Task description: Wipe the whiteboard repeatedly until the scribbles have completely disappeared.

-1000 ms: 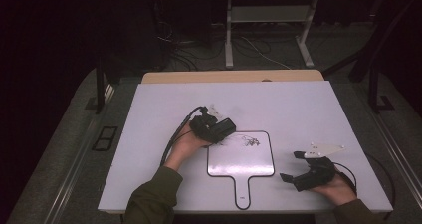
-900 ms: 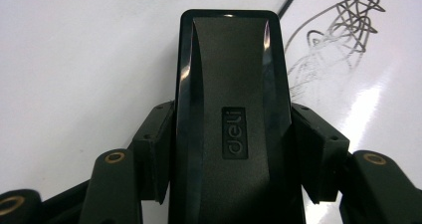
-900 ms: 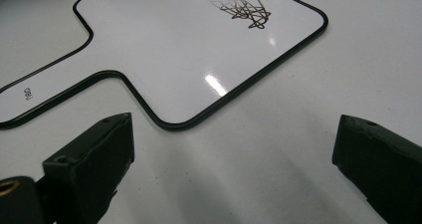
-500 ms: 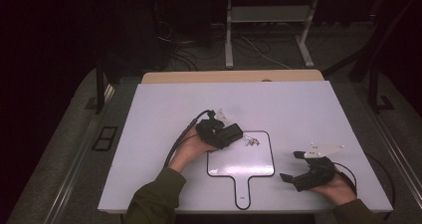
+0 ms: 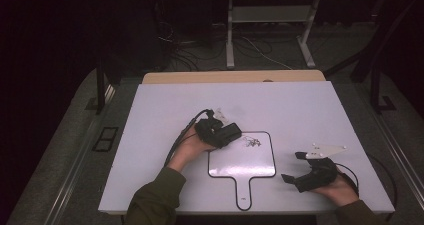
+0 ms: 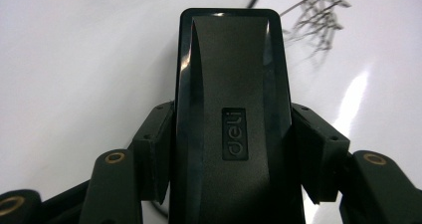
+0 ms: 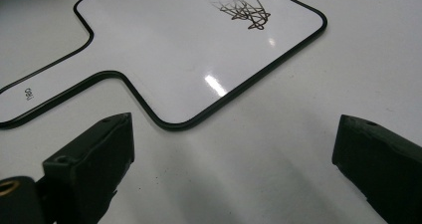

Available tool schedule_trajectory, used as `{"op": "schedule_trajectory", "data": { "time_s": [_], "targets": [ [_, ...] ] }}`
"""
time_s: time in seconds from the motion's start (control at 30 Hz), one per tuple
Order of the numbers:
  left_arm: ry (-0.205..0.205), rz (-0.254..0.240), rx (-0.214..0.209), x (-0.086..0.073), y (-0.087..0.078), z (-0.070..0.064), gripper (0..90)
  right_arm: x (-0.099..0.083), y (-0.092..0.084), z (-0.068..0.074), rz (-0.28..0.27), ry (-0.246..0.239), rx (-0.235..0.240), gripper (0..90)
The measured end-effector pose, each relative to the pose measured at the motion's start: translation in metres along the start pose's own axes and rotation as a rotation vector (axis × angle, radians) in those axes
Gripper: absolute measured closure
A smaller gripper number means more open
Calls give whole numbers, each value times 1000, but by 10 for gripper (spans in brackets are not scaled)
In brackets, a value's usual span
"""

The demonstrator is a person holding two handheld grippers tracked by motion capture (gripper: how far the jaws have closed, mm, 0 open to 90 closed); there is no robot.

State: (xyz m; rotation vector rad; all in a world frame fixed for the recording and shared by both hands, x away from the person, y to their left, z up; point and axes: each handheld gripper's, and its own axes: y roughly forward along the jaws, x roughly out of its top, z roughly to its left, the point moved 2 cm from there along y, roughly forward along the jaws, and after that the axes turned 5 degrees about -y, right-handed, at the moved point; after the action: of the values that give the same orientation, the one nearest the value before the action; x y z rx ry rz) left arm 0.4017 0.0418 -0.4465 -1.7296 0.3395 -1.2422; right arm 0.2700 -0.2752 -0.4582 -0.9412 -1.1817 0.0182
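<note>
The left gripper (image 5: 231,133) grips a black eraser (image 6: 233,119) between its jaws, one pad pressed to each long side. In the high view it sits at the upper left corner of the whiteboard (image 5: 240,165), a small paddle-shaped board with a black rim and a handle pointing toward the person. A dark scribble (image 5: 251,142) lies just beside the eraser, near the board's top edge. The board rests on a white table (image 5: 300,110). The right gripper (image 5: 292,179) rests on the table to the board's right, well apart from the eraser, its jaws spread wide around nothing
</note>
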Motion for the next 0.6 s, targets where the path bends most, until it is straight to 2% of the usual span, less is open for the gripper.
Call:
{"op": "schedule_trajectory", "data": {
  "time_s": [0.03,0.3,0.33,0.5,0.6],
  "targets": [
    [-17,-9,0,-1,0,1,391,0,0,0,1,-1,0,18],
    [-52,-9,47,-7,-6,14,391,0,0,0,0,1,0,19],
    [-67,-6,49,-7,-6,15,391,0,0,0,0,1,0,19],
    [-74,-6,56,-9,-8,20,391,0,0,0,0,0,0,18],
    [-69,4,64,-8,-8,17,391,0,0,0,0,0,0,18]
  ]
}}
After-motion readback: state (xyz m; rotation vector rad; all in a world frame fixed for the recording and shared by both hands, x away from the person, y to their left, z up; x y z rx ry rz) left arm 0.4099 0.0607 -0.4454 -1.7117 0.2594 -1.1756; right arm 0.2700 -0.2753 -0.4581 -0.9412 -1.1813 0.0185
